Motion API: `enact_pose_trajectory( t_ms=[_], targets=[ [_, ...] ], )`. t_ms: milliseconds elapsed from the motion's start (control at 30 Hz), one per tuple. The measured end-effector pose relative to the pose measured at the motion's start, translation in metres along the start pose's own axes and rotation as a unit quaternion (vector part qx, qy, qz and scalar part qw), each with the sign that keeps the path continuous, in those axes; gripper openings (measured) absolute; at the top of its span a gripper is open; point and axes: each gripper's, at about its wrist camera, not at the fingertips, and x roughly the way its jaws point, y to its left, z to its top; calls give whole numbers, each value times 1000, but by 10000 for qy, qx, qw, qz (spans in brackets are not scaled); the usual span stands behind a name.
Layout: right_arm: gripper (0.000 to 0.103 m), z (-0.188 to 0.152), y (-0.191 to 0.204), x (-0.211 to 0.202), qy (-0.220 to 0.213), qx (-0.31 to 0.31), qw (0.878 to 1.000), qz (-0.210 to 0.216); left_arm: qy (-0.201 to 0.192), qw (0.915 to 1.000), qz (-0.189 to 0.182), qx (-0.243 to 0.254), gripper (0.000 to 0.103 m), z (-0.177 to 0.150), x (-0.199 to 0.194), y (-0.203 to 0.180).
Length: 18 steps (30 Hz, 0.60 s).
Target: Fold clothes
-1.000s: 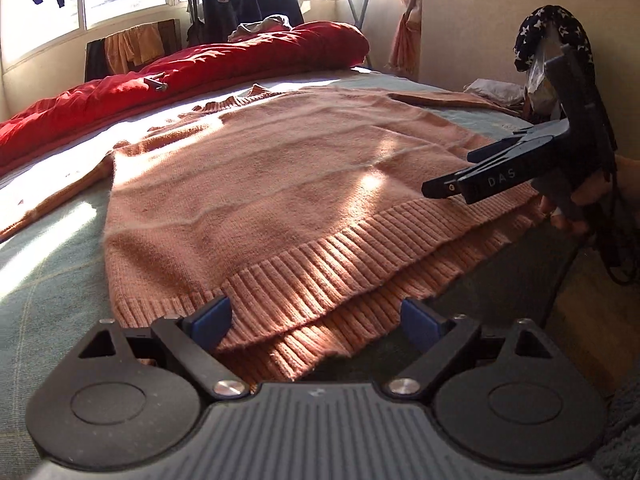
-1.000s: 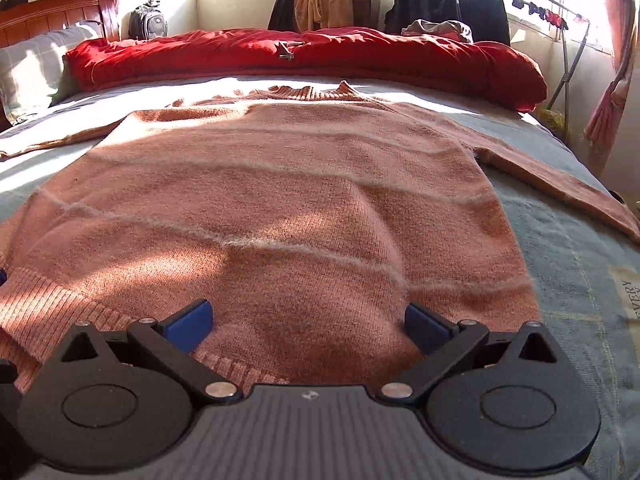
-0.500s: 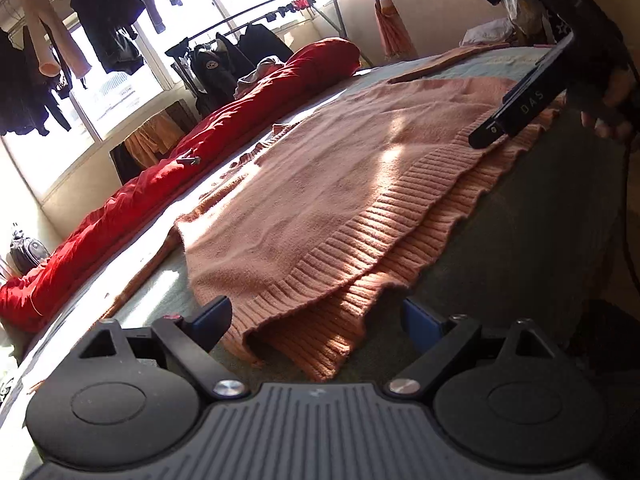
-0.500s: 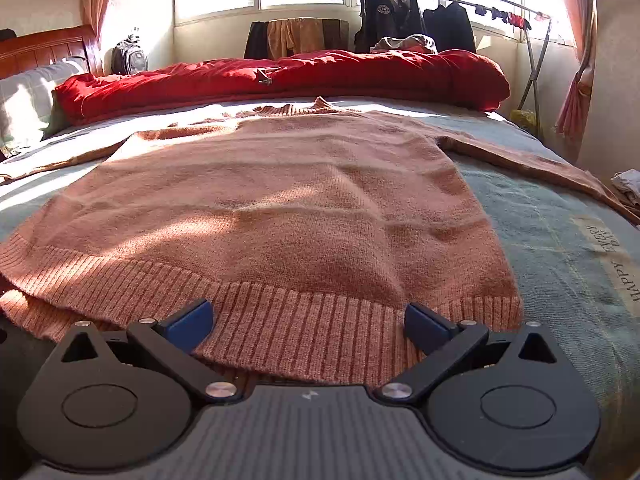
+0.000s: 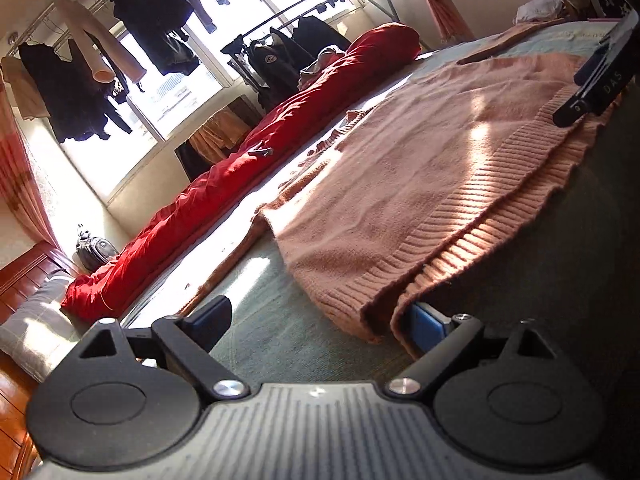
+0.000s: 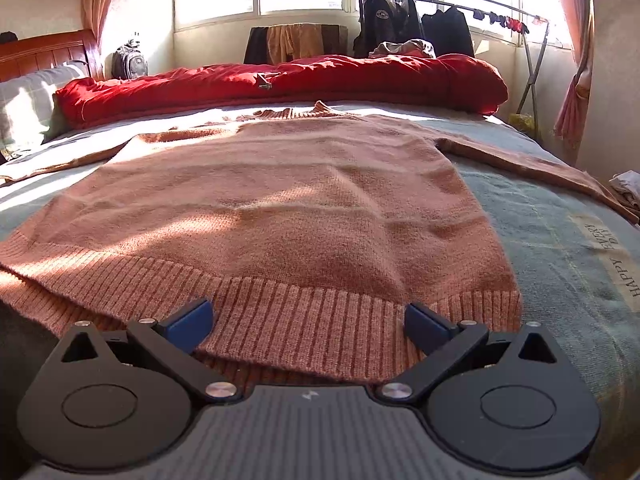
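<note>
A wide bed point(image 6: 568, 248) with a grey-green cover fills most of both views. In the right wrist view, the words "HAPPY EVERY DAY" are printed on the cover at the right edge of the frame.

On the bed lies a salmon-pink knitted sweater point(image 6: 280, 208), spread flat with its neck toward the window and its ribbed hem toward the cameras. It takes the whole centre of the right wrist view; one sleeve goes out to the right and the other to the left. In the left wrist view the sweater point(image 5: 420, 184) occupies the centre and right of the frame, and near the hem corner its two layers stand a little apart.

Behind the sweater a long red duvet point(image 6: 300, 80) lies rolled across the far side of the bed. Above it, in the upper part of the frame, a drying rack point(image 6: 460, 4) holds dark clothes before the bright window.

The right gripper point(image 6: 307, 322) is at the bottom centre of its view, its jaws wide apart, with the hem lying between the blue pads. It also appears in the left wrist view as a dark shape point(image 5: 600, 84) at the upper right, over the hem.

The left gripper point(image 5: 320, 320) is at the bottom of its view, jaws wide apart at the hem corner; its right pad sits just under the lower layer.
</note>
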Motion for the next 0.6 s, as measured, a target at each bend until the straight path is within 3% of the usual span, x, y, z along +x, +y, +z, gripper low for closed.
enact_pose_trajectory(
  t_ms=[100, 233, 300, 433, 600],
  targets=[
    [103, -3, -1, 1, -77, -11, 10000, 53, -96, 9997, 219, -90, 93, 3, -16, 15],
    [103, -6, -1, 2, -183, -6, 9998, 56, -217, 9982, -385, -398, 93, 16, -12, 20],
    [103, -7, 0, 2, -210, 0, 9998, 35, -78, 9987, -502, -33, 93, 17, 3, 3],
    [103, -6, 1, 0, -196, 11, 9998, 27, 45, 9976, -55, 684, 93, 9, 22, -17],
    [103, -8, 1, 0, -239, 16, 9997, 22, 255, 9965, 623, 489, 93, 6, 18, 9]
  ],
)
